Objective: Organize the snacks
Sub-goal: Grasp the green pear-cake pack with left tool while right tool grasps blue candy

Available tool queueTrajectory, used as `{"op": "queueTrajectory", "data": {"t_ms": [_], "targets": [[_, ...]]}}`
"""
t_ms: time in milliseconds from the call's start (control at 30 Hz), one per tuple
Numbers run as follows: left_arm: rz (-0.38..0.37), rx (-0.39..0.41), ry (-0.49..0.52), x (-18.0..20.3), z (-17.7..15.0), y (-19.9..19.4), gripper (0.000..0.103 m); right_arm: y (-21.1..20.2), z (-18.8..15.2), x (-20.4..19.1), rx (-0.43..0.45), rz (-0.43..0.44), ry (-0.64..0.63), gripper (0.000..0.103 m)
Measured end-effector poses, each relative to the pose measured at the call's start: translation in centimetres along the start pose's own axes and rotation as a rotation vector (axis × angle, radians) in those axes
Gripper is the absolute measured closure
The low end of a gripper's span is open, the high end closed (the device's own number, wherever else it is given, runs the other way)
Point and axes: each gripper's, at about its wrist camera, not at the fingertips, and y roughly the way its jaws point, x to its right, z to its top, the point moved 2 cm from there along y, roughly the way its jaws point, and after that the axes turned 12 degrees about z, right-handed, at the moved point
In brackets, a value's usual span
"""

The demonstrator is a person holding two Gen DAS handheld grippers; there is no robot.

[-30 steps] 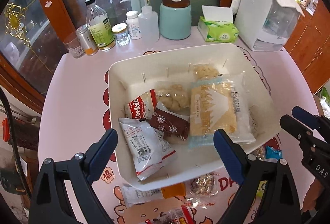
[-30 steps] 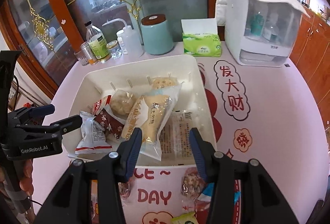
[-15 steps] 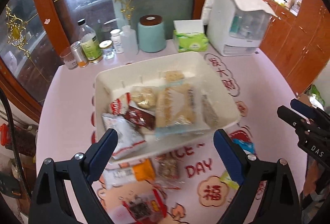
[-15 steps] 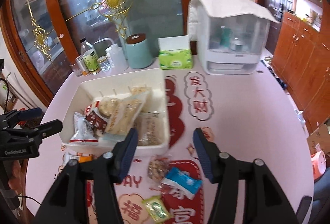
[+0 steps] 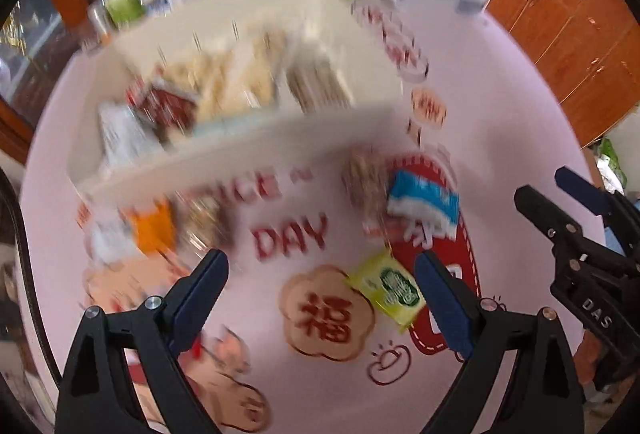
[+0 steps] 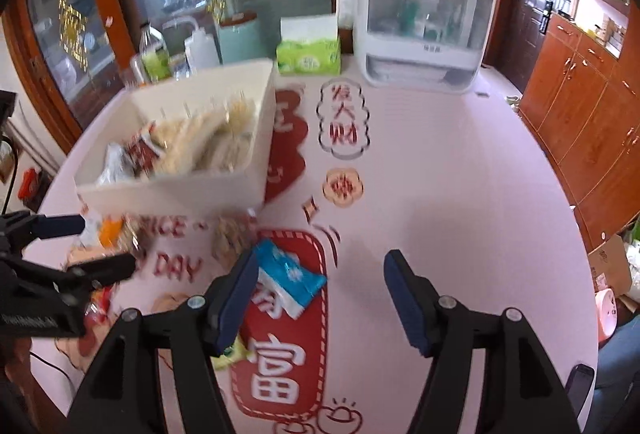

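Note:
A white bin (image 5: 248,158) (image 6: 176,190) holds several snack packets. Loose on the pink tablecloth lie a blue packet (image 5: 424,202) (image 6: 290,276), a yellow-green packet (image 5: 390,288), a clear bag of brown snacks (image 5: 362,178) (image 6: 230,238) and an orange packet (image 5: 154,228). My left gripper (image 5: 320,290) is open and empty above the cloth, the yellow-green packet by its right finger. My right gripper (image 6: 320,292) is open and empty, the blue packet by its left finger. The left view is blurred.
At the table's back stand a green tissue box (image 6: 308,58), a white dispenser (image 6: 420,34), a teal jar (image 6: 240,38) and bottles (image 6: 154,52). Wooden cabinets (image 6: 588,106) stand to the right. The cloth right of the bin is bare pink.
Both grippers have pulled back from over the bin toward the near side of the table. The loose packets in front of the bin now lie between and beside the fingers.

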Motion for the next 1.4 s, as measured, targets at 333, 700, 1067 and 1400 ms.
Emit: {"op": "queueTrajectory", "data": {"t_ms": [333, 700, 1067, 1400], "targets": [[-0.019, -0.194, -0.205, 3.7, -3.2, 7.0, 0.012, 2.2, -3.0, 2.1, -0.055, 0.043, -0.009, 0.037], [0.011, -0.136, -0.17, 4.5, -5.2, 6.1, 0.064, 4.5, -2.8, 1.9, -0.099, 0.105, -0.054, 0.037], [0.003, -0.102, -0.192, -1.8, -6.5, 5.1, 0.068, 10.4, -2.5, -1.1, -0.227, 0.134, -0.235, 0.037], [0.012, -0.027, -0.19, -7.0, -6.4, 2.5, 0.068, 11.5, -3.1, -2.7, -0.272, 0.163, -0.229, 0.071]]}}
